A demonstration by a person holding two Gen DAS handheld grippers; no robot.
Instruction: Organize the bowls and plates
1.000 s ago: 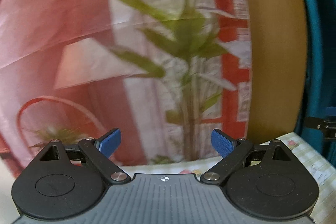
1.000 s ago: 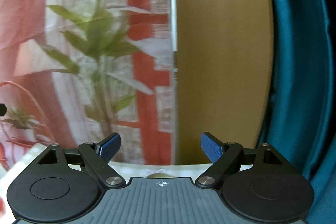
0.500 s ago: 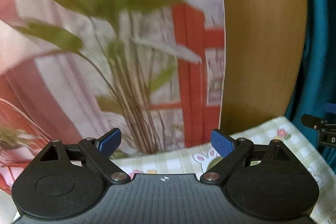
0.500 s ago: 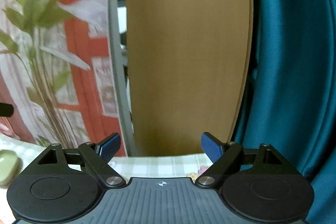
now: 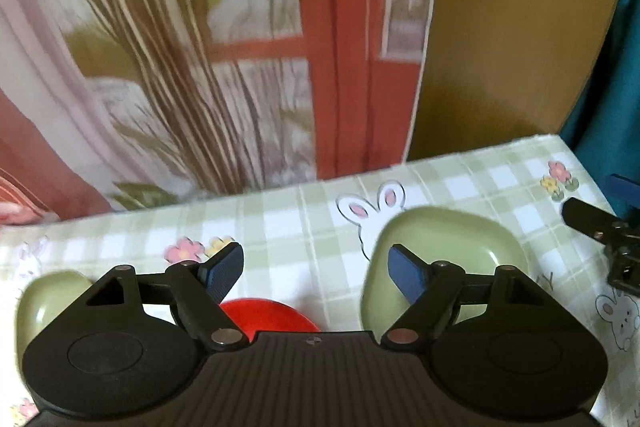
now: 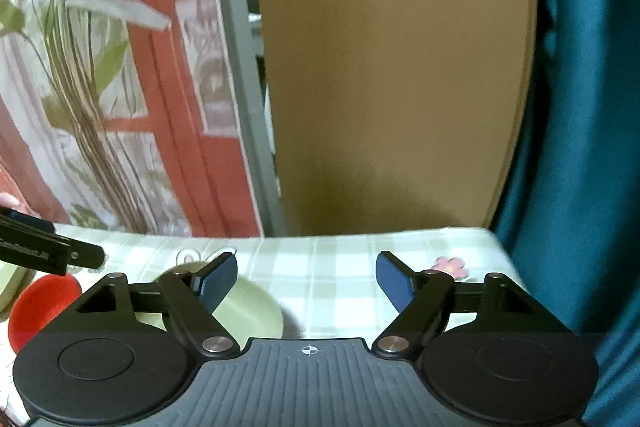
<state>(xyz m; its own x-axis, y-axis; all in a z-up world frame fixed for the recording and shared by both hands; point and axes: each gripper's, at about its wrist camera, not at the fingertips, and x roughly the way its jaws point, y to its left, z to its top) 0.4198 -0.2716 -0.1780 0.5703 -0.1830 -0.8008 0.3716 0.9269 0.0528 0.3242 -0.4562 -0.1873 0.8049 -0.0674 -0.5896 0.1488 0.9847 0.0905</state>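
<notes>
Since half a second ago both our cameras have tipped down, bringing the checked tablecloth (image 5: 304, 223) and its dishes into sight. Beyond its far edge hang a plant-print curtain (image 5: 168, 59), a brown board (image 6: 392, 75) and a teal drape (image 6: 588, 131). On the cloth we see a square green plate (image 5: 448, 231) right of centre, a green dish (image 5: 44, 303) at the near left, and a red bowl (image 5: 264, 319) between them, partly hidden. Our left gripper (image 5: 316, 267) and right gripper (image 6: 306, 277) both hover spread wide, holding nothing.
</notes>
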